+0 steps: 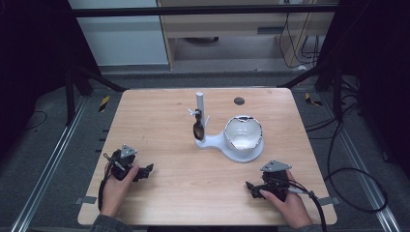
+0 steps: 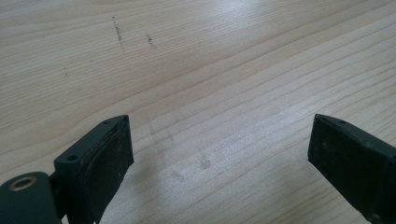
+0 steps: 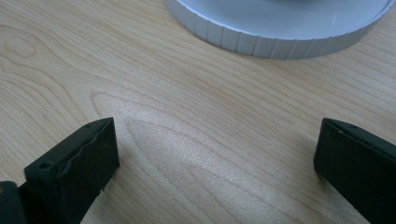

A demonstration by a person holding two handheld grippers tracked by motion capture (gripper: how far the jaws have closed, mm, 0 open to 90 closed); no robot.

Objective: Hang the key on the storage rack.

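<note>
My left gripper (image 1: 145,170) sits low on the table (image 1: 159,116), near its front-left edge, jaws wide apart w/ nothing btwn them, just bare wood in the left gripper view (image 2: 219,140). Centre of the table: white stand (image 1: 212,141) w/ an upright post (image 1: 200,108), dark sunglasses (image 1: 198,130) hanging on it; white bowl (image 1: 243,134) on the stand's round base. My right gripper (image 1: 251,187) rests front-right, jaws also spread, empty; the base rim (image 3: 261,35) lies just ahead, not touching.
</note>
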